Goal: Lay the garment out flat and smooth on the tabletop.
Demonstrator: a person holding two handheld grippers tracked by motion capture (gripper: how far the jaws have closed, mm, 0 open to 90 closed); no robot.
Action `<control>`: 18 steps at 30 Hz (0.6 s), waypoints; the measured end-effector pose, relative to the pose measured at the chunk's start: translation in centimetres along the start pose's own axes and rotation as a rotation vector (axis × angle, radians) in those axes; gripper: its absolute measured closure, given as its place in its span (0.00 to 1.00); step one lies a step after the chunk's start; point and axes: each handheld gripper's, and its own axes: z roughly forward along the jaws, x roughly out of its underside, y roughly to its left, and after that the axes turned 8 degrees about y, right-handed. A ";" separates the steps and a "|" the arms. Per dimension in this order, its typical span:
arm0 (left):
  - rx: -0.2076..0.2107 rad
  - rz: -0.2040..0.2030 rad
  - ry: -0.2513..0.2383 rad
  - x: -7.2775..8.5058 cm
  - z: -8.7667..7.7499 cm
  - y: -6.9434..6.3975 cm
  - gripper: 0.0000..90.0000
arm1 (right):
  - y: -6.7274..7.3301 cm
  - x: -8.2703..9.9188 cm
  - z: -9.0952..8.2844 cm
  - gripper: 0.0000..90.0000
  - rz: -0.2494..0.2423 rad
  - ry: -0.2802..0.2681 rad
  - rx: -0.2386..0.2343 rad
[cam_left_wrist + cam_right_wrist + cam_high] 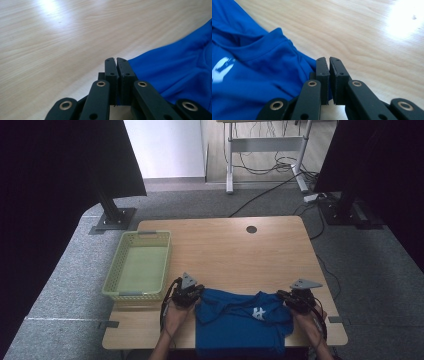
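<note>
Overhead forward-down — two close (shared shirt (pixel 242 320))

Empty yellow-green basket (pixel 140 265) at left edge of wooden table (pixel 235 250).

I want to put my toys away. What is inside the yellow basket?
The basket looks empty: the high view shows its bare, pale green floor. Its near wall covers a thin strip of that floor, so something tiny there could not be seen.
</note>
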 end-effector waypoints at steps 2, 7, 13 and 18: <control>-0.013 -0.016 0.014 -0.1 0.6 0.4 0.97 | -0.6 -0.3 0.5 0.95 0.016 0.002 0.008; -0.034 -0.047 0.044 0.3 2.1 1.0 0.94 | -1.4 -0.3 1.5 0.93 0.046 0.018 0.004; -0.081 -0.029 -0.019 -0.6 0.1 0.2 0.77 | -1.3 -0.8 0.3 0.75 0.049 -0.017 -0.002; -0.028 0.002 -0.021 -0.8 -0.8 -1.7 0.59 | -0.3 -1.1 -1.0 0.63 0.032 -0.037 -0.030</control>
